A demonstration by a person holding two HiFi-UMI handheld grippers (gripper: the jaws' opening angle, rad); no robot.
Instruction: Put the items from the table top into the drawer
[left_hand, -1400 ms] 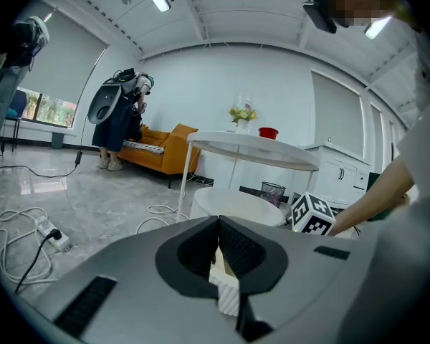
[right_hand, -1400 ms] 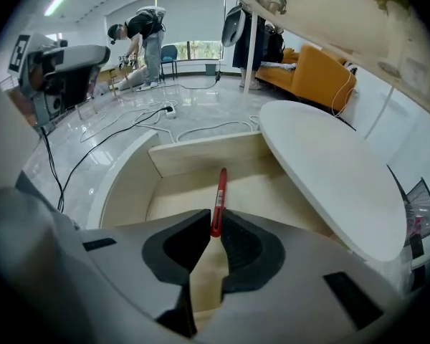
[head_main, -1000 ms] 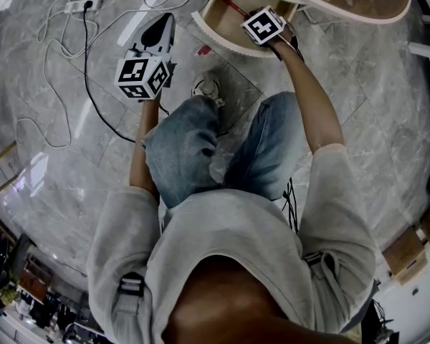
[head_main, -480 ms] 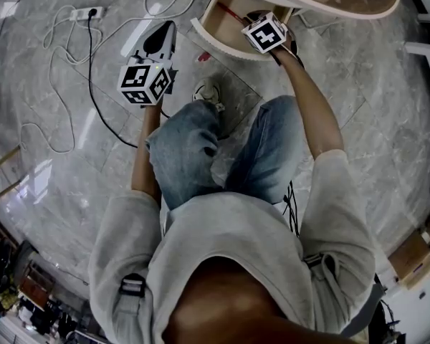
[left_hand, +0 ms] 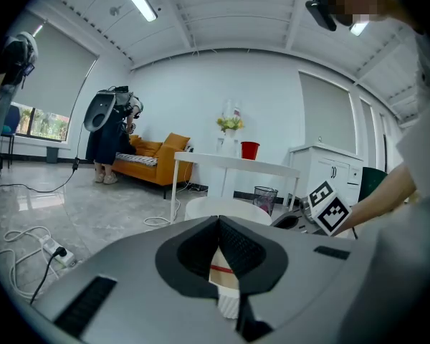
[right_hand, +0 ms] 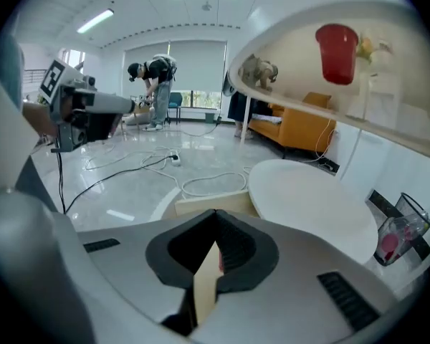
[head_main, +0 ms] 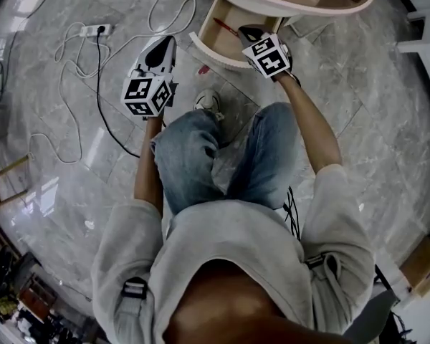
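Starting at the left, how does the left gripper (head_main: 165, 43) stand? (Student)

Its jaws are closed, tips meeting, with nothing clamped between the pads. It hangs over grey floor, and the drawer (head_main: 216, 54) lies off to its right, apart from it. (Tutor)

And the drawer itself? (Student)

It stands pulled open beneath the rim of the round table (head_main: 295, 9). It is a shallow tray of pale wood with a curved, white-edged front. A slim red item (head_main: 226, 27) lies slantwise on its floor, toward the side nearest the right gripper (head_main: 247, 31). (Tutor)

Then that right gripper? (Student)

Its jaws have just closed and now stand together, holding nothing. It tilts downward with its tips over the drawer's right-hand end, near the red item. The table rim is just beyond and above the tips. In the right gripper view, pale drawer wood and a sliver of red show through the slot beneath the closed tips. (Tutor)
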